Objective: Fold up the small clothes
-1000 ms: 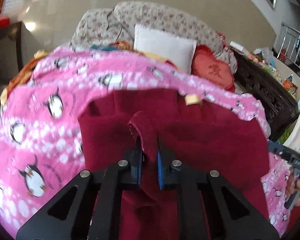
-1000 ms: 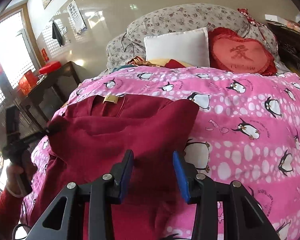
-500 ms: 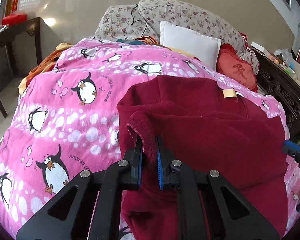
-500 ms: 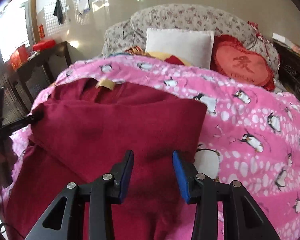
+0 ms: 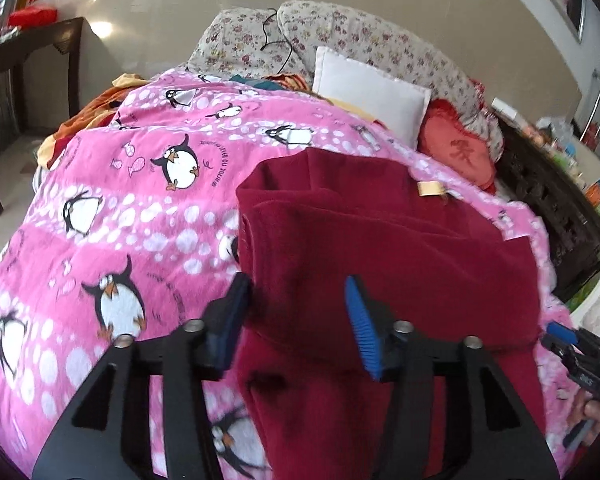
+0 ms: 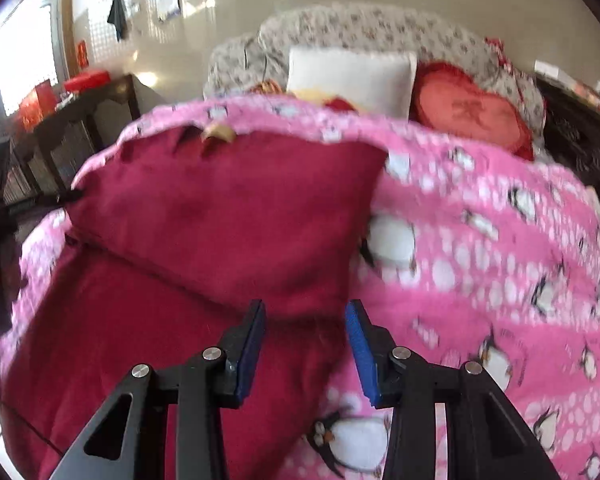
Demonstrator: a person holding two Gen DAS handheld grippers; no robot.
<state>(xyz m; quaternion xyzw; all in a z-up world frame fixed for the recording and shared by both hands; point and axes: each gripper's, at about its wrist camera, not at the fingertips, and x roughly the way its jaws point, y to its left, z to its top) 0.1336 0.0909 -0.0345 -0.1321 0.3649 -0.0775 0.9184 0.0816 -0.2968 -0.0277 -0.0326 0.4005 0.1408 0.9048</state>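
Observation:
A dark red fleece garment [image 5: 380, 248] lies on the pink penguin blanket [image 5: 120, 208], its upper part folded over the lower part, a tan label [image 5: 430, 189] at the far edge. My left gripper [image 5: 296, 320] is open and empty, just above the garment's left edge. In the right wrist view the garment [image 6: 220, 232] fills the left half, folded. My right gripper [image 6: 304, 344] is open and empty over its right edge. The right gripper also shows at the left wrist view's right edge [image 5: 572, 344].
A white pillow [image 5: 368, 92], a red heart cushion [image 5: 456, 152] and floral bedding [image 5: 340, 36] lie at the bed's head. A dark wooden table [image 5: 24, 52] stands to the left, dark carved furniture [image 5: 556, 208] to the right. Orange cloth [image 5: 88, 116] hangs off the bed's left side.
My left gripper has opened and let go of the garment's edge, which now lies folded on the bed. My right gripper stays open and has moved closer over the garment's right side.

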